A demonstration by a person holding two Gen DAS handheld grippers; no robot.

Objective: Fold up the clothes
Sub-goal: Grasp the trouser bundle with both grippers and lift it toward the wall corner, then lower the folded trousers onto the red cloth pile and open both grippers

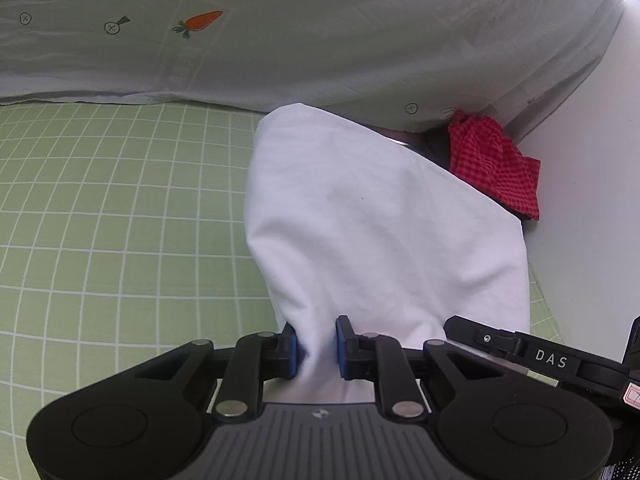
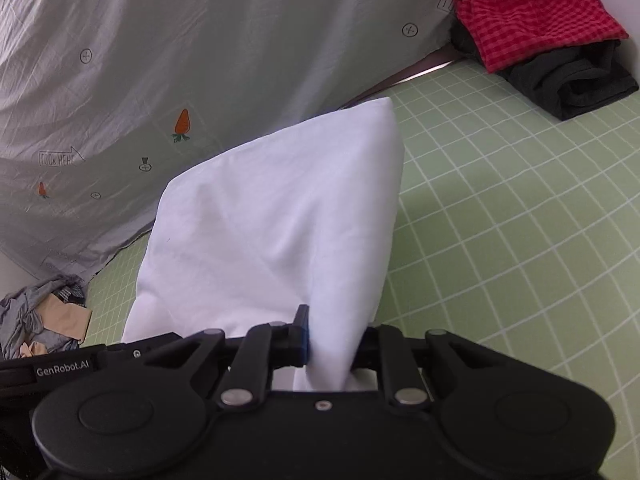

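A white garment hangs raised above the green gridded mat, stretched forward from both grippers. My left gripper is shut on a bunched edge of it, the blue pads pressing the cloth from both sides. In the right wrist view the same white garment rises from my right gripper, which is shut on another bunched edge; only its left blue pad shows, the other lies under the cloth. The right gripper's black body shows close at the left view's right side.
A pale sheet printed with carrots hangs behind the mat. A folded red checked cloth lies on a dark folded garment in the far right corner. A crumpled heap of grey and tan clothes sits at the left.
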